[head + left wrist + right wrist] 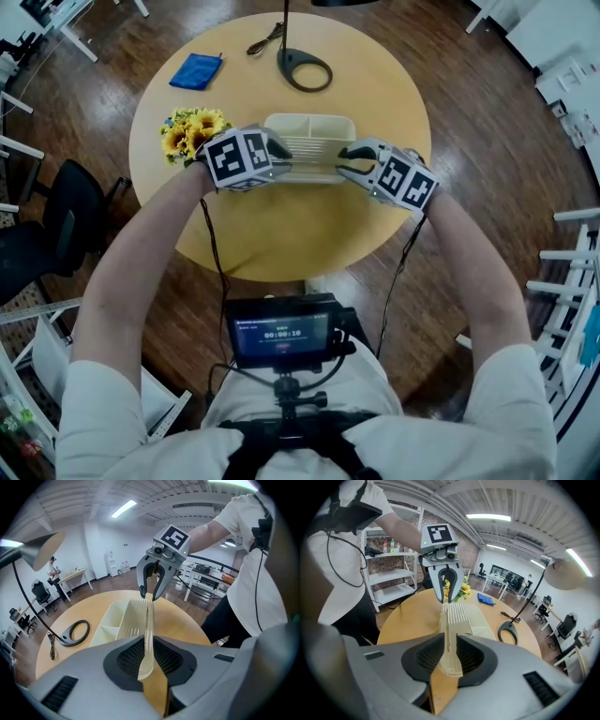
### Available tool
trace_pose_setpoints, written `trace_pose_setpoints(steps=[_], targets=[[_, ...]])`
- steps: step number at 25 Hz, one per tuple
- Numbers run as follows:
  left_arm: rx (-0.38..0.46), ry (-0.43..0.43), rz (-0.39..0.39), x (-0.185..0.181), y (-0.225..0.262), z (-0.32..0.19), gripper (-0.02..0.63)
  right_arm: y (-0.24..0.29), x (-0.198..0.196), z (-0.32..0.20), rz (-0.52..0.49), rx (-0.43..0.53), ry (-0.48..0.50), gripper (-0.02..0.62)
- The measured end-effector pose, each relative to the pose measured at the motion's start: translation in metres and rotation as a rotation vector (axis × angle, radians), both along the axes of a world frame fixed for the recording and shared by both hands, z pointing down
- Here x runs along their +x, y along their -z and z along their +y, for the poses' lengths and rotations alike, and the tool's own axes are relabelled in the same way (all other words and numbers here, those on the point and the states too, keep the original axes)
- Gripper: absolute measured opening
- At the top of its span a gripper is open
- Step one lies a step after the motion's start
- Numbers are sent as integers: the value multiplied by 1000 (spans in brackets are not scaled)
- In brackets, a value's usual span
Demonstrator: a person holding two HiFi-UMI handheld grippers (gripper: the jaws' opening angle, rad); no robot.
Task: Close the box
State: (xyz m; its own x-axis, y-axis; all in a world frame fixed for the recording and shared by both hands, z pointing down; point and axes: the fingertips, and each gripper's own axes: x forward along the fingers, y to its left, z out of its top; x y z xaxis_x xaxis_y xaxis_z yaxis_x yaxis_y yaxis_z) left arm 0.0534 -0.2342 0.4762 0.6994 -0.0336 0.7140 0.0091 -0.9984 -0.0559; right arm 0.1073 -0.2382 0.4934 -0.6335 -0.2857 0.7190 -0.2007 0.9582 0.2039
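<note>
The box [309, 127] sits about dead centre of the round wooden table [281, 234]. It's a cream plastic tray with dividers inside, still open. Its lid [140, 616] is clear, thin and ribbed, and it's standing nearly on edge along the tray's 6 o'clock side.

The left gripper [148, 656] has its jaws clamped on the 9 o'clock end of the lid. The right gripper [450, 656] has the 3 o'clock end between its jaws, and the pads look snug on it, maybe set a bit wider than the left.

Grabbing both short ends makes sense to me: a sheet that floppy would twist if swung from one corner. I'd guess it folds over toward 12 o'clock to shut.

The sunflowers [192, 131] at the tray's 9 o'clock, the blue pouch [197, 71] around 10 and the black ring-shaped lamp base [305, 67] at 12 are all clear of the lid's path.
</note>
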Motion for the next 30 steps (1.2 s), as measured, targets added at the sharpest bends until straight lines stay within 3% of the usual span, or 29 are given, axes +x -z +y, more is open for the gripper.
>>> trace_pose_setpoints(steps=[5, 9, 14, 18, 25, 30], targets=[[61, 125, 122, -18, 38, 23, 57, 24, 7, 35, -70, 54, -150, 87], [54, 292, 261, -47, 59, 68, 58, 31, 15, 95, -164, 53, -388, 87], [-11, 571, 375, -102, 45, 127, 58, 18, 15, 190, -297, -48, -681, 87], [-73, 723, 389, -133, 15, 188, 58, 7, 14, 262, -417, -145, -843, 87], [-11, 953, 342, -172, 3, 281, 58, 9, 21, 348, -434, -169, -854, 87], [2, 1089, 377, -160, 12, 340, 58, 18, 48, 391, -441, -158, -816, 86]])
